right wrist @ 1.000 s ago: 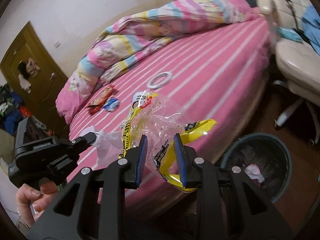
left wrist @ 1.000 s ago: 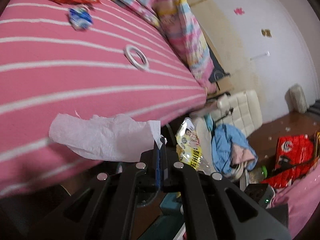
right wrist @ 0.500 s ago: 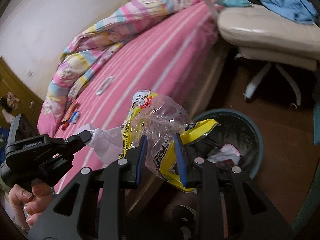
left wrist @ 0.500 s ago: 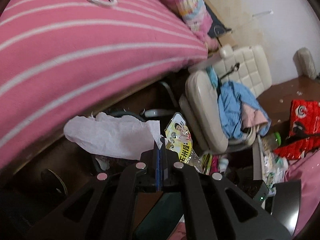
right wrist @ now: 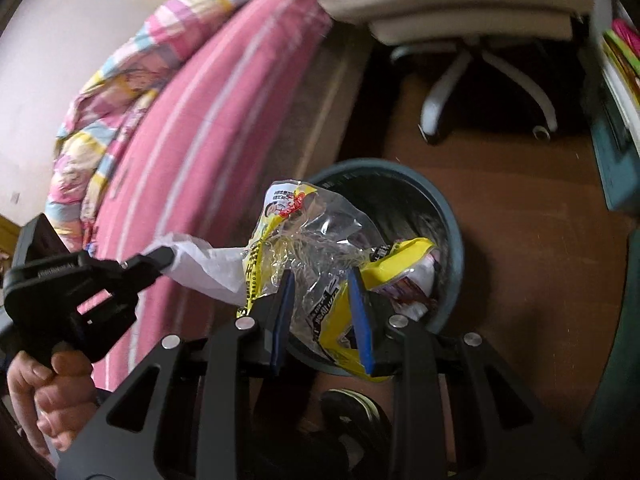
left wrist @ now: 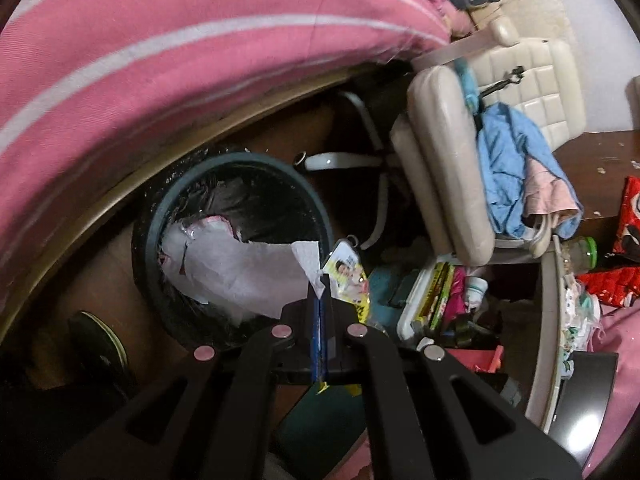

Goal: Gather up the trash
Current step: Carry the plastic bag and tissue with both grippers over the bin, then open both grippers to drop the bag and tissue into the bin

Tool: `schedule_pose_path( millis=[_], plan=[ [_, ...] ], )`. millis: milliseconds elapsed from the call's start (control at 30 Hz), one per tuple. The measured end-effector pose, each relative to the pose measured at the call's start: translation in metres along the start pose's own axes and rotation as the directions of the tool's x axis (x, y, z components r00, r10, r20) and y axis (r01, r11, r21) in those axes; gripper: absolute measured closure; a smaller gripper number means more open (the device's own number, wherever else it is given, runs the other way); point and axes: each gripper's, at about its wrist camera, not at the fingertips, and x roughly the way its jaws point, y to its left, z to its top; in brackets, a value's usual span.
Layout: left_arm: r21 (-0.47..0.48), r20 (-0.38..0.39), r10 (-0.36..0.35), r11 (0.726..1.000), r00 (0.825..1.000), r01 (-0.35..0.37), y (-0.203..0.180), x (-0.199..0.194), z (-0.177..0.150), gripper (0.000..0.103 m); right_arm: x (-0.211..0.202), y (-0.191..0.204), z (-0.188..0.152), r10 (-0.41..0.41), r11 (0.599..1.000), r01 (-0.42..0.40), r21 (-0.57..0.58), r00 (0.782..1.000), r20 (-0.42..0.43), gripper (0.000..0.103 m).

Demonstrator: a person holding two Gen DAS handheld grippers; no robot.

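Both pieces were picked up and carried to the bin, not yet dropped. Left gripper (left wrist: 319, 294) had its fingers pressed together, pinching a corner of the white tissue (left wrist: 244, 268); the sheet hung out toward 9–10 o'clock from the tips, over the mouth of the trash bin (left wrist: 154, 216). Right gripper (right wrist: 322, 300) had its fingers partly spread, clamped on the crumpled clear-and-yellow snack wrapper (right wrist: 316, 248), which bulged up toward 12 o'clock and sat over the bin's near rim in the right wrist view. In that view the left gripper came in from 9 o'clock, held by the person's hand (right wrist: 44, 392), tissue just beside the wrapper, maybe touching, couldn't tell.

The bin stood on the brown floor (right wrist: 520, 208) beside the pink striped bed (left wrist: 160, 40), black liner inside, some white and pink trash already at the bottom. An office chair (left wrist: 452, 152) with blue clothes was at 2 o'clock of the bin in the left wrist view.

Judgement: grasp and transport looked done for these two items; release into the bin was left. Whether more trash remained on the bed couldn't be told, since most of the bed top was out of view.
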Motion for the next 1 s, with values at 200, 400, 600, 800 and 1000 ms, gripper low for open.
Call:
schedule_pose_path(
  millis=[200,400,600,800,1000],
  plan=[
    [-0.028,-0.065,0.029,0.999,0.997,-0.030,0.009,0.035,0.015,0.103,0.024,-0.009,0.004,-0.029,0.999,0.029,0.019,0.999,-0.042,0.074],
    [-0.057,-0.106,0.055,0.997,0.993,-0.061,0.020,0.052,0.022,0.102,0.049,-0.006,0.008,-0.063,0.998,0.065,0.021,0.994,-0.086,0.073],
    [-0.071,-0.124,0.049,0.996,0.991,-0.058,0.022,0.061,0.028,0.099,0.064,-0.004,0.008,-0.105,0.994,0.109,0.026,0.987,-0.118,0.069],
    [-0.084,-0.132,0.048,0.995,0.990,-0.060,0.024,0.059,0.027,0.078,0.061,0.000,0.006,-0.132,0.990,0.137,0.029,0.984,-0.119,0.056],
    [-0.095,-0.136,0.064,0.992,0.989,-0.077,0.029,0.052,0.024,0.056,0.043,0.012,0.006,-0.126,0.991,0.129,0.027,0.989,-0.081,0.041]
  ],
)
